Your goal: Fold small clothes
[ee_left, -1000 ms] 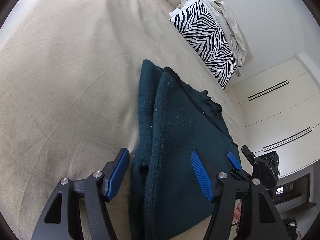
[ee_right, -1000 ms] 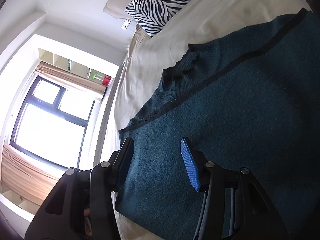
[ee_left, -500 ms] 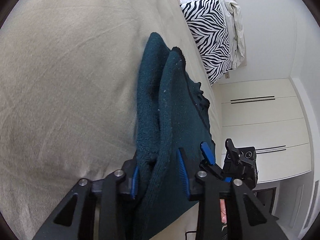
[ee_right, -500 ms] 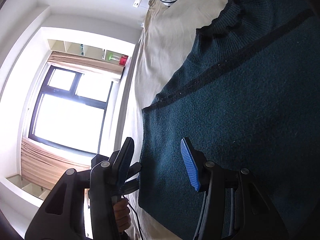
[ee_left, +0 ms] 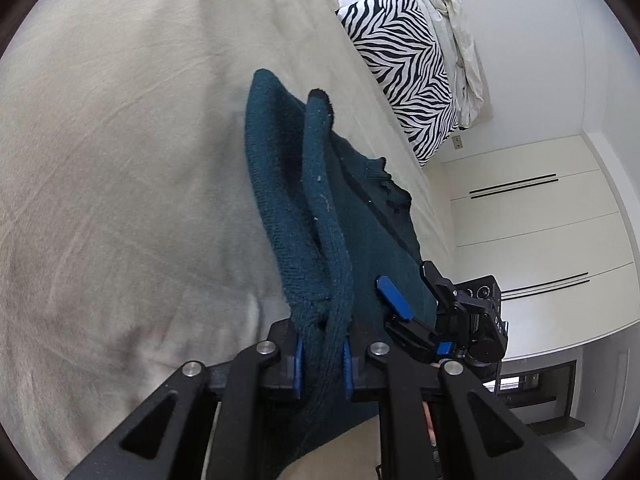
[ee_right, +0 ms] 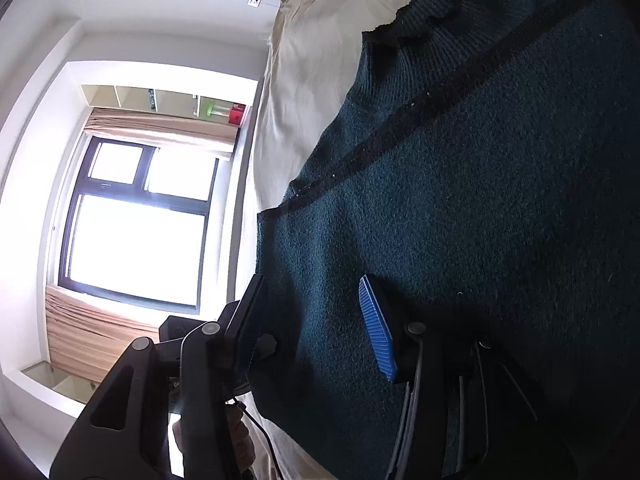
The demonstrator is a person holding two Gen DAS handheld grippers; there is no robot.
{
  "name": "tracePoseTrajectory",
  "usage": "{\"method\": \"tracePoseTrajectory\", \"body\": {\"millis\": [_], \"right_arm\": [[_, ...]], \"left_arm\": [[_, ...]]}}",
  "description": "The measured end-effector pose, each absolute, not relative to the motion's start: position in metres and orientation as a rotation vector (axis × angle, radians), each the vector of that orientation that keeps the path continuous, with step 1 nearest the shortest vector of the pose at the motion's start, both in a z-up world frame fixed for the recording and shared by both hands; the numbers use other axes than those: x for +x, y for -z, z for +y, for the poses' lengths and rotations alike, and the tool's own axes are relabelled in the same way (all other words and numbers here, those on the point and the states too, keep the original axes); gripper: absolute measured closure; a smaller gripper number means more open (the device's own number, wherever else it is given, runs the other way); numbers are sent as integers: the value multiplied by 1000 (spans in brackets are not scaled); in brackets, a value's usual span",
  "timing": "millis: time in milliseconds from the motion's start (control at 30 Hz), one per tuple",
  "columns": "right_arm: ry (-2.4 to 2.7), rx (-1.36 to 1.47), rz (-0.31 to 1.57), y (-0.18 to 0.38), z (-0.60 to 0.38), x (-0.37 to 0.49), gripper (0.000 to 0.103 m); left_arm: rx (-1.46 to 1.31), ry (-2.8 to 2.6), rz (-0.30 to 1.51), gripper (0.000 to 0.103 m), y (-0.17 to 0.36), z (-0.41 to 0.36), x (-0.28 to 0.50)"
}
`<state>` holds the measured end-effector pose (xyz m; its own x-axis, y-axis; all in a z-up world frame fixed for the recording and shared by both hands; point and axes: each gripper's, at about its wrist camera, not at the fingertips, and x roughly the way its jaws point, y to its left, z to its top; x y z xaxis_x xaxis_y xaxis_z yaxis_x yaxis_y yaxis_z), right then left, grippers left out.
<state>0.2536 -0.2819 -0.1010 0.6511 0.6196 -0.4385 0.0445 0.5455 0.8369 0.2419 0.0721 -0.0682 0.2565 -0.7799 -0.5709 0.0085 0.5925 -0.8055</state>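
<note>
A dark teal knitted sweater [ee_left: 304, 216] with black trim lies on the beige bed sheet [ee_left: 120, 160]. My left gripper [ee_left: 322, 364] is shut on its folded near edge, which bunches up between the blue pads. In the right wrist view the sweater [ee_right: 460, 220] fills the right side. My right gripper [ee_right: 312, 328] is open, its jaws astride the sweater's corner edge, with cloth between them. The right gripper also shows in the left wrist view [ee_left: 404, 312], low on the right beside the sweater.
A zebra-striped pillow [ee_left: 404, 68] and a crumpled white cloth [ee_left: 460, 40] lie at the head of the bed. White wardrobe doors [ee_left: 540, 240] stand beyond the bed. A bright window [ee_right: 132, 232] with tan curtains is on the left in the right wrist view.
My left gripper closed from wide open onto the sweater's folded edge. My right gripper stayed open and moved closer along the sweater's corner edge.
</note>
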Motion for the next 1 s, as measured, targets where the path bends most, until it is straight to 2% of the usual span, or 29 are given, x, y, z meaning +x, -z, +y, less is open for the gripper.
{"method": "tracePoseTrajectory", "body": {"millis": [200, 267, 367, 433, 467, 533, 600, 667, 833, 1000], "right_arm": [[-426, 1097, 699, 85, -341, 210, 45], [-430, 1157, 655, 82, -369, 194, 39], [-406, 1230, 617, 82, -411, 169, 36], [-375, 1252, 616, 85, -434, 156, 36], [-370, 1271, 608, 87, -444, 152, 36], [-392, 1323, 580, 92, -459, 143, 36], [-412, 1347, 560, 96, -471, 134, 36], [-415, 1340, 557, 99, -479, 128, 37], [-400, 1268, 602, 100, -469, 136, 36], [-330, 1158, 714, 92, -448, 152, 36]], "left_arm": [[-595, 699, 1162, 89, 4, -18, 244], [-549, 735, 1163, 89, -4, -60, 243], [-500, 796, 1180, 89, -3, -128, 236], [-449, 840, 1200, 85, 5, -173, 230], [-434, 866, 1221, 75, 11, -191, 227], [-460, 912, 1268, 73, 23, -209, 221], [-471, 942, 1243, 57, 20, -210, 215], [-460, 963, 1182, 51, 8, -200, 209], [-422, 969, 1105, 46, -10, -142, 203], [-386, 900, 1108, 45, 17, -62, 189]]}}
